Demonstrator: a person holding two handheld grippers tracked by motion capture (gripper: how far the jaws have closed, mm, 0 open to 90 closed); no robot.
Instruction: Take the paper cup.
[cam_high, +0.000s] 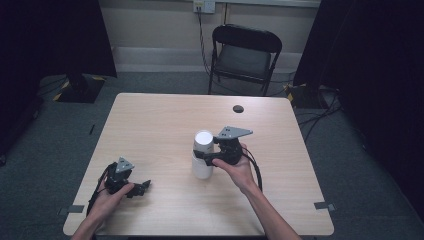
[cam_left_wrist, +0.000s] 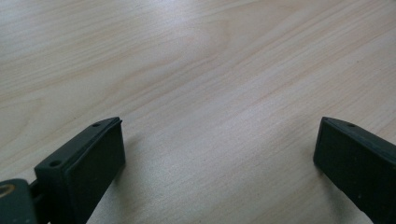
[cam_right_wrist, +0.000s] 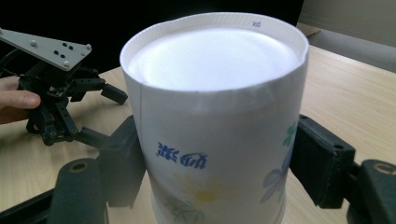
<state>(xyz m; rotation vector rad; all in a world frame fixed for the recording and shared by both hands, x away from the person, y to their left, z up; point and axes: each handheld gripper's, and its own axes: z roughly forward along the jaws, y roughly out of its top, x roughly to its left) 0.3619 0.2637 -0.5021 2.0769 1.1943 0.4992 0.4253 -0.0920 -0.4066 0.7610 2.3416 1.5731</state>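
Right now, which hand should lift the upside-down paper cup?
The right. The right gripper already has its jaws against both sides of the paper cup. The left gripper sits open near the table's front left, away from the cup.

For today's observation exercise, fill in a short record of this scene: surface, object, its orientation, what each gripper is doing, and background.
surface: light wooden table
object: white paper cup with a flower print
orientation: upside down, base on top, printed characters inverted
right gripper: jaws pressed on both sides of the cup
left gripper: jaws wide open over bare wood, holding nothing
left hand: low at the table's near left corner
background: black folding chair beyond the table
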